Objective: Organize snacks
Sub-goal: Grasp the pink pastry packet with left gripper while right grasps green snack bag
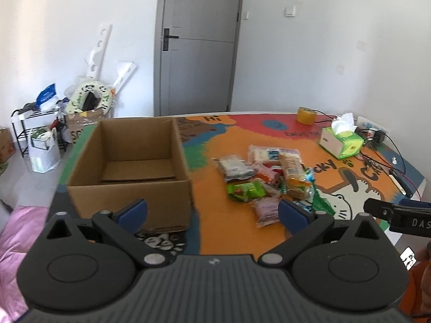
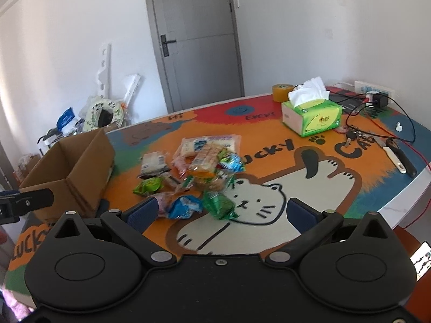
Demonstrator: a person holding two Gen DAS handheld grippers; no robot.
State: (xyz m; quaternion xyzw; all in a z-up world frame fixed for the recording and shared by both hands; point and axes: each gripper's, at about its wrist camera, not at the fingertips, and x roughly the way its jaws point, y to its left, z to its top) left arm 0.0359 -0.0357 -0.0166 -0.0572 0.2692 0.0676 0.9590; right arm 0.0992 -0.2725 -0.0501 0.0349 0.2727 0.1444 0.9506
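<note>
Cardboard box sits open-topped on the colourful cat-print table, mouth facing straight up, its longer side running roughly left-right in the left wrist view; interior shows only a flat cardboard liner on the floor. Snack pile lies loose on the table at about 3 o'clock from the box, well apart from it. Long tan cracker pack in the pile has its long axis running toward 1 o'clock in the right wrist view, overlapping a pale flat pack behind it. Green packet is at the pile's box-side edge; blue packet and dark green packet are nearest the right gripper. Left gripper hovers above the table, jaws wide, nothing between them. Right gripper likewise has its jaws spread wide and empty. Left wrist view alone shows the box interior; right wrist view shows only its outer corner and one inner wall, but gives the clearer look at the tissue box, keys and tape roll at 1 o'clock of the pile.
</note>
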